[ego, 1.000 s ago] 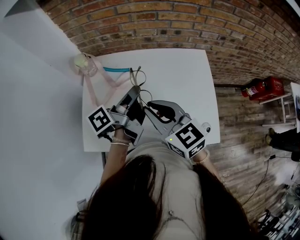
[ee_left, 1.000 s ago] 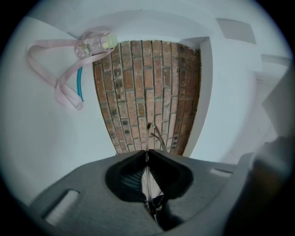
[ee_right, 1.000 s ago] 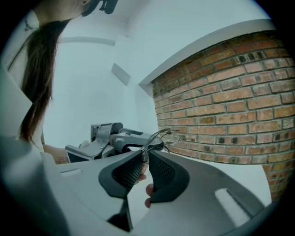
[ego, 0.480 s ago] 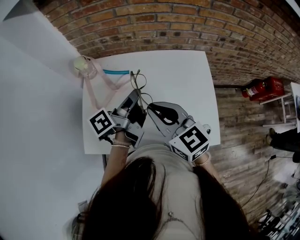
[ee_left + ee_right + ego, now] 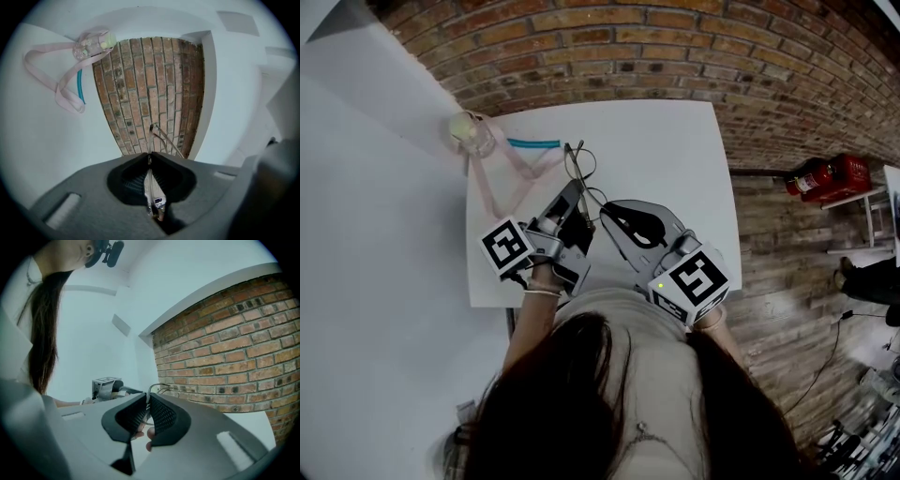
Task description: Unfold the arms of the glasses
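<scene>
Holding both ends is the heart of this step. The left gripper [image 5: 573, 194] [image 5: 150, 158], nearest the person at about 7 o'clock of the white table [image 5: 675, 169], has its jaws pressed together on the glasses [image 5: 578, 169] [image 5: 157, 135]. A thin clear edge runs up between the pads, and two fine wire arms poke out beyond the tips. The right gripper [image 5: 607, 210] [image 5: 146, 400], coming in from about 5 o'clock, is likewise clamped narrow on a slim wire of the same glasses [image 5: 158, 388], probably one temple arm.

The glasses hang in the air between the two tips, above the middle of the table rather than resting on it.

To do this well, I would treat the left grip as the anchor and let the right one swing its arm outward in an arc about the hinge. It should not pull straight, since such thin wire looks easy to bend. The pinch should sit away from the hinge so the arm can pivot freely, and only lightly, as slipping seems the lesser risk.

Farther off, at about 10 o'clock, lie a small clear bottle [image 5: 470, 132] [image 5: 91, 44] with a pink strap [image 5: 492, 192] and a teal tube [image 5: 534, 143], well apart from the work. The brick wall [image 5: 675, 47] is beyond.
</scene>
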`<act>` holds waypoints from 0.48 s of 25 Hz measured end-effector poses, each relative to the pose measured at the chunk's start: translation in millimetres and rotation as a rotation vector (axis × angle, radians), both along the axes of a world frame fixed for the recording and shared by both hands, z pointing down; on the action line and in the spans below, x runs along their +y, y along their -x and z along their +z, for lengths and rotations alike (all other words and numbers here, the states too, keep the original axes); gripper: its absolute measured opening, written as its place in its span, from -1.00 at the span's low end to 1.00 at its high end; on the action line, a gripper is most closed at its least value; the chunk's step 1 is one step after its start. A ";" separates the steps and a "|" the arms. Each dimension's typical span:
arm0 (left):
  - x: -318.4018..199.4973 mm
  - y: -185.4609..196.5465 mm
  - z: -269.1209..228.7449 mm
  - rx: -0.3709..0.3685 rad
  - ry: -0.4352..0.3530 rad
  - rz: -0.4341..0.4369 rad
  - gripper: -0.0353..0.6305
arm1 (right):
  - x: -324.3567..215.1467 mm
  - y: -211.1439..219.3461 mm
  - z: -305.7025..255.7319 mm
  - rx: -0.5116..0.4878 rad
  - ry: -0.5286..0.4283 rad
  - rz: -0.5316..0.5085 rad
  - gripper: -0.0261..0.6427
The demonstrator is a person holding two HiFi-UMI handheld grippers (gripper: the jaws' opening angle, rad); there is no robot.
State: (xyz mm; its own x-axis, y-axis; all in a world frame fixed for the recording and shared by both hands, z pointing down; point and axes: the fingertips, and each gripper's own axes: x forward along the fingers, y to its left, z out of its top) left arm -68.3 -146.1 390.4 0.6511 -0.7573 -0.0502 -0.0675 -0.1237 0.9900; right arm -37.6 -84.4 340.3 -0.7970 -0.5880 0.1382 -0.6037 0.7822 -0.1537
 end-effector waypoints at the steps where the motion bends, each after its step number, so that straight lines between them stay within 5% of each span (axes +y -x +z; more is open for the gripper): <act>1: 0.2 -0.3 0.3 -0.002 -0.001 0.002 -0.82 | -0.6 -0.9 -2.1 -0.008 -0.004 0.002 -0.83; 12: 4.0 -9.1 0.7 -0.034 -0.005 0.014 -0.82 | -6.3 -17.1 -19.1 -0.040 -0.040 0.021 -0.83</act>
State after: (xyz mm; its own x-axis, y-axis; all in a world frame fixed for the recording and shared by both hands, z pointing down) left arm -59.2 -142.1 391.1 0.6631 -0.7479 -0.0315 -0.0994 -0.1297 0.9866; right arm -20.5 -90.7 321.3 -0.7890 -0.6088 0.0827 -0.6139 0.7756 -0.1472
